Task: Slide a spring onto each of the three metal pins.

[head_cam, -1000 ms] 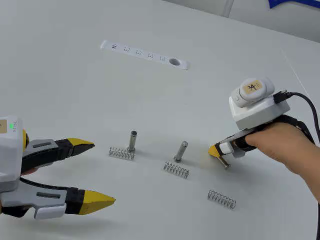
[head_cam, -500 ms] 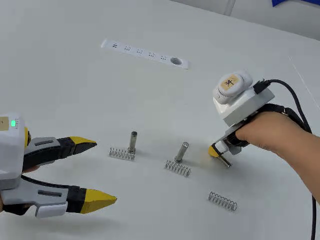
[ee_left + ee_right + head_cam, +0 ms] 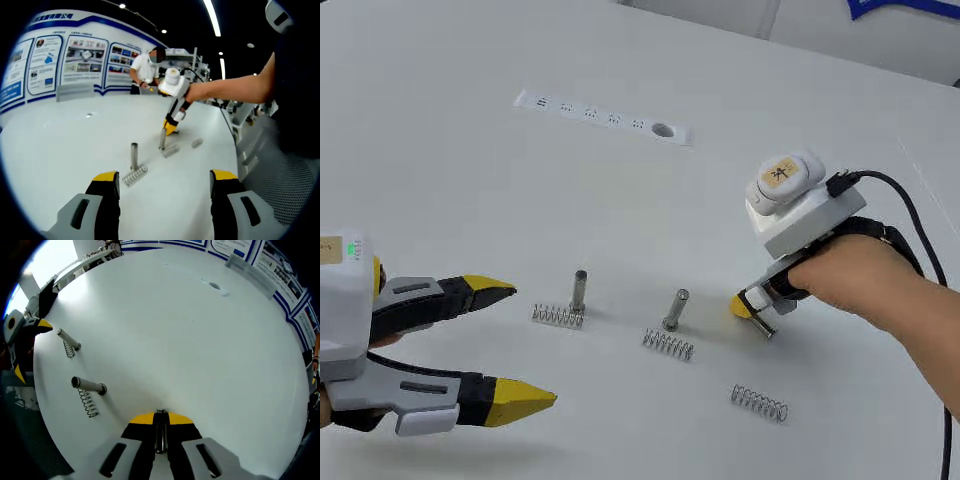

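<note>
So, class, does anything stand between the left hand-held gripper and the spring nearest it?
Nothing visible does. The left hand-held gripper is open and has a free line to the nearest spring, which lies flat on the table. The pin beside that spring stands upright just beyond it, not in the path.

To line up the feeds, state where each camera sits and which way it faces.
Head view: headset, looking forward and down at the white table; left gripper, right gripper and a hand show.
Left gripper view: on the left gripper, facing along its open jaws toward the right gripper.
Right gripper view: on the right gripper, facing along jaws shut on a metal pin.
Shared: both gripper views show the two standing pins.
</note>
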{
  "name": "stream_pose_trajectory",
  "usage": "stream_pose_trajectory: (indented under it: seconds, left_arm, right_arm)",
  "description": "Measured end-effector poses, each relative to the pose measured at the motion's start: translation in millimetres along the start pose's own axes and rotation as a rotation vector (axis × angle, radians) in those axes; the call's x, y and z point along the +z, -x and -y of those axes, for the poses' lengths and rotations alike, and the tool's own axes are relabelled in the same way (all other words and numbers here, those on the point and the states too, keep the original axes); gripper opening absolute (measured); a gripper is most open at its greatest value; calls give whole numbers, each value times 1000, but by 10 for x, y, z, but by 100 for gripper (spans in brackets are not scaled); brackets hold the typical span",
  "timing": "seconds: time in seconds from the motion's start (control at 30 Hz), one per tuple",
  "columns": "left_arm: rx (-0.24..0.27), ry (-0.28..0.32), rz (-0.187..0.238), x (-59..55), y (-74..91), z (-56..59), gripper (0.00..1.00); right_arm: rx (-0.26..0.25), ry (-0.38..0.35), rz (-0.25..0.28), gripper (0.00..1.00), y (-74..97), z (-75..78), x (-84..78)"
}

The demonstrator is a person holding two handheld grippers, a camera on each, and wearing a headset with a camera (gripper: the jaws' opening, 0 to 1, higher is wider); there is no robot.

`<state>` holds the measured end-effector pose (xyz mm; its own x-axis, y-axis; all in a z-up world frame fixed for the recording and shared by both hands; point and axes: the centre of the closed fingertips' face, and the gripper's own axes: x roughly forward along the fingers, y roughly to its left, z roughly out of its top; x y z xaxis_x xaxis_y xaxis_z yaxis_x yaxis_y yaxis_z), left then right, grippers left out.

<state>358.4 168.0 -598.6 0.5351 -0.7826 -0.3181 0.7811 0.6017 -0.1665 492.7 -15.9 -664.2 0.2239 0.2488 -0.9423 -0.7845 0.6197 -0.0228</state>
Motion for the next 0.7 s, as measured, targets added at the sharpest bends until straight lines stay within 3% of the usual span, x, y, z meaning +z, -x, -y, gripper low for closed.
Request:
stream_pose_trajectory:
  seconds: [0.03, 0.27, 0.47, 0.7]
  left_arm:
    - [0, -4, 1, 16, 12, 12, 75]
    - [4, -15, -2, 29, 34, 20, 74]
    - [5, -29, 6, 93, 31, 23, 74]
    - [-3, -47, 4, 139, 23, 67, 74]
  right_arm:
    - [-8, -9, 32, 9, 31, -11, 20]
    - [0, -31, 109, 9, 209, -64, 55]
    - [-18, -52, 158, 9, 327, -4, 17]
    - [-28, -72, 198, 9, 454, -41, -85]
